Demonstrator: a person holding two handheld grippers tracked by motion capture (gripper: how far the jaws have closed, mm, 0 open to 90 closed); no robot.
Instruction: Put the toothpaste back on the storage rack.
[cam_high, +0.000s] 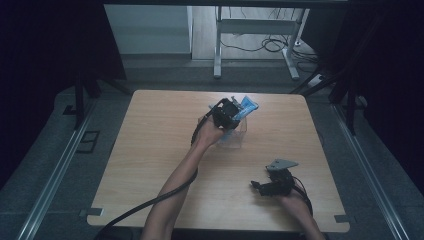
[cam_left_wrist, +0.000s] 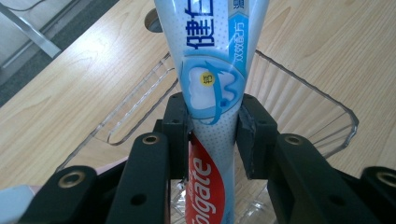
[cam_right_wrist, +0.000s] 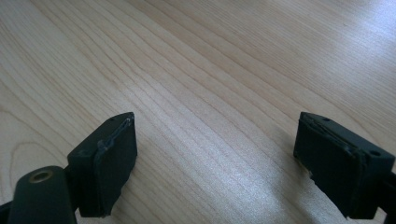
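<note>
scene: light wooden table seen from above, dark room around it, two hand-held grippers at work.
left gripper: clamped on a colgate toothpaste tube, jaws pressed against both sides of the tube near its middle; reaching toward the far centre of the table in the high view.
toothpaste tube: blue-and-white, red colgate band toward the near end, held lengthwise over a clear plastic bin; in the high view, blue end poking out past the gripper toward the far right.
clear plastic bin: at far centre of the table, right under the tube; contents hard to make out.
right gripper: jaws spread wide, nothing between them, bare wood below; resting at the near right of the table, well apart from the bin.
progress: tube grasped and brought over the bin; judged as mid-way, either going in or coming out, cannot tell which.
left to do: likely lowering and letting go, or lifting clear.
</note>
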